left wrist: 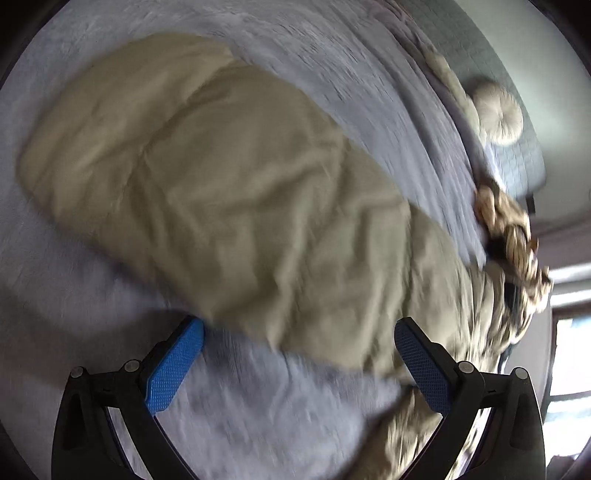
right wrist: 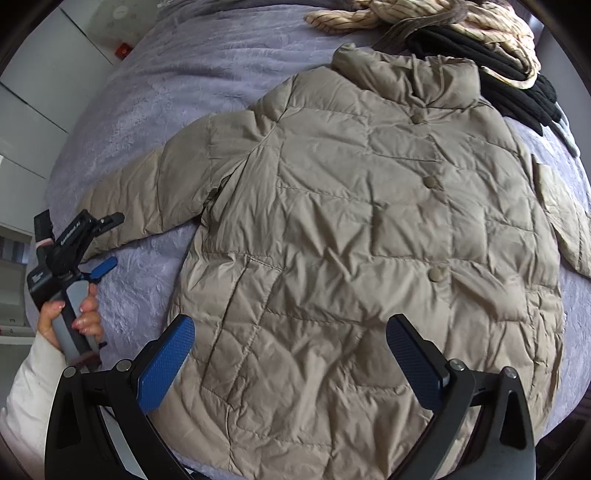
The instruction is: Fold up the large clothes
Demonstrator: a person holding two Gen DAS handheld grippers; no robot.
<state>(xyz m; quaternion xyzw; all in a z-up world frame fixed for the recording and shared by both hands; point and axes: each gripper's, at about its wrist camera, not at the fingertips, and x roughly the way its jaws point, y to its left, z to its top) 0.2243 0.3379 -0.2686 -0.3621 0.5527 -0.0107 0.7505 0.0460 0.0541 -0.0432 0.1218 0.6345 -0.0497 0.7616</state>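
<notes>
A beige quilted puffer jacket [right wrist: 351, 221] lies front up and buttoned on a lavender bed blanket [right wrist: 184, 74], collar at the far end. Its left sleeve [right wrist: 147, 195] stretches out sideways. My right gripper [right wrist: 291, 325] hovers open over the jacket's lower hem, nothing between its fingers. My left gripper [right wrist: 110, 242], held by a hand in a white sleeve, stands open at the sleeve's cuff. The left wrist view is blurred: the sleeve [left wrist: 221, 192] runs ahead, its end lying between the fingers of the open left gripper [left wrist: 299, 328].
A pile of other clothes sits past the collar: a cream striped fabric [right wrist: 424, 14] and a black garment [right wrist: 517, 85]. A round cream cushion [left wrist: 498, 114] lies on a grey pillow. White cabinets [right wrist: 37, 92] stand beyond the bed's left edge.
</notes>
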